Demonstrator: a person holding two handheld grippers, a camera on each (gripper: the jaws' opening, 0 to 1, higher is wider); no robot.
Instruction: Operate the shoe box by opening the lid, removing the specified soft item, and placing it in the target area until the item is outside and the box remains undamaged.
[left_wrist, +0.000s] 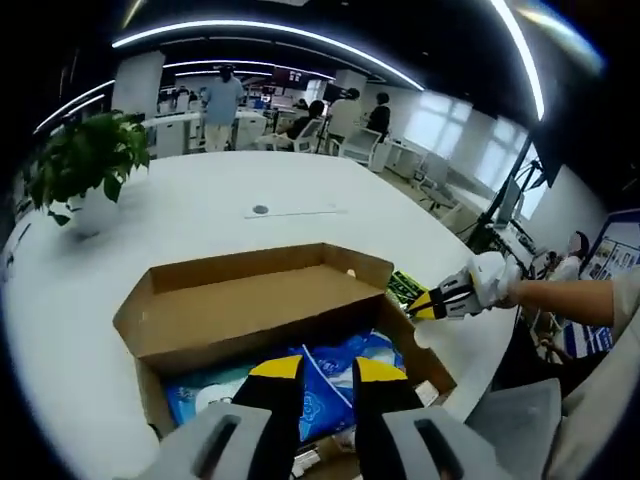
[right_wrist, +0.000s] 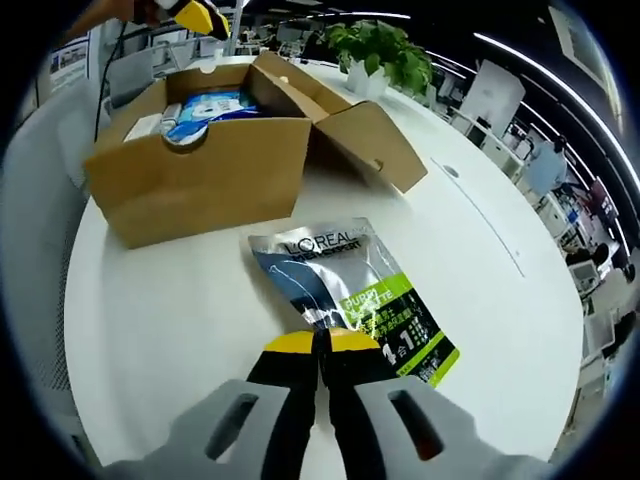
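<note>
Filling an open office, white table (left_wrist: 200, 215) gleams.

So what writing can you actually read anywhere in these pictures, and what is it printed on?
"L'OREAL" stands on the flat sachet lying on the white table beside the cardboard box.
"1" stands large on the sachet's green corner; the other lines there are too blurred to read.
Blue packs in the box: print too blurred to read.
Poster at the room's edge: too small to read.
</note>
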